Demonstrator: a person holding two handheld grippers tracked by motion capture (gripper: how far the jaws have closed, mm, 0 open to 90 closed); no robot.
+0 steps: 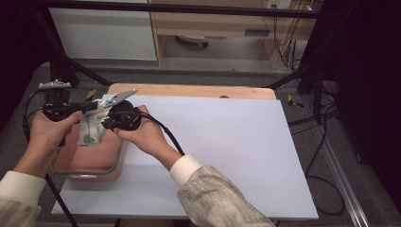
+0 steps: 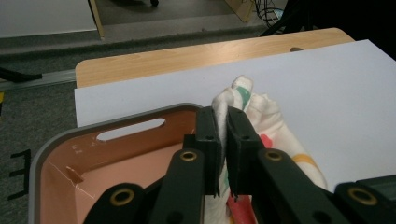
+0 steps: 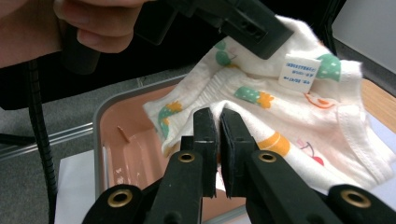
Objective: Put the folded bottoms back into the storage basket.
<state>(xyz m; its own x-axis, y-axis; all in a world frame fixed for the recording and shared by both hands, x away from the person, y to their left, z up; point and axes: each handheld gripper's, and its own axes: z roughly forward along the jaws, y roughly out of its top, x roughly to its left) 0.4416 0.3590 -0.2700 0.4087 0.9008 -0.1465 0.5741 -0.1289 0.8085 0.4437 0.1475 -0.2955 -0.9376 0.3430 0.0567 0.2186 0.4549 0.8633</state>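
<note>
1. The left tool is clenched on a white printed garment, a fold of the fabric pinched between its two black jaws, with a bunched knob of cloth rising just beyond the jaw tips
2. The right tool is likewise clamped on the same garment, gripping a fold of its edge; the cloth spreads away past and to the right of its jaws, printed with small fruits and carrying a white label
3. In the high view the left tool and right tool sit close together, the garment hanging between and beneath them
4. A pink bin with a grey rim lies directly under and to the left of the left tool's jaws; in the right gripper view the same bin sits below the hanging cloth
5. The bin rests at the left end of the counter, which is covered by a white sheet, with bare wood showing beyond the left tool
6. The person's left hand and right hand each grip a tool's handle
</note>
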